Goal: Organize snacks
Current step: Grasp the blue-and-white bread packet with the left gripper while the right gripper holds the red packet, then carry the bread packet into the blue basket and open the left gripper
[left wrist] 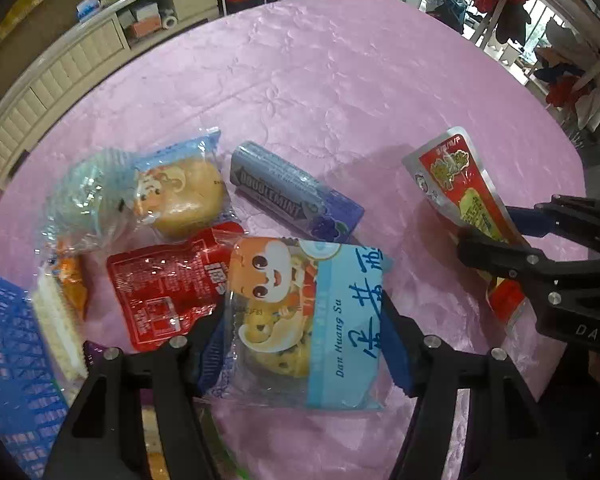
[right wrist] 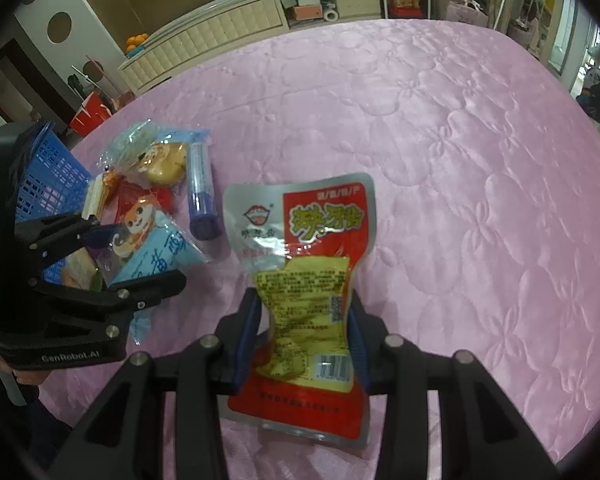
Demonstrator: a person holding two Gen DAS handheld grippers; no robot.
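Left wrist view showed the left gripper (left wrist: 300, 344) with its 2 blue pads astride the blue egg-yolk pastry packet (left wrist: 312, 320), both pads at its edges; whether they already pressed I cannot tell. That packet lay on the pink tablecloth (left wrist: 320, 80), overlapping a red sachet (left wrist: 160, 284). It looked light, its film slick and crinkly, the pastry inside crumbly, so a gentle hold across the padded middle seemed wise. Right wrist view showed the right gripper (right wrist: 300, 344) pinching the waist of a red and silver pouch (right wrist: 304, 280), which buckled inward there: soft and pliable. Around lay a clear-wrapped bun (left wrist: 180, 200), a Doublemint pack (left wrist: 292, 196) and an orange wafer packet (left wrist: 66, 300). The blue basket (left wrist: 8, 360) stood just beside the pile, that wafer packet between.
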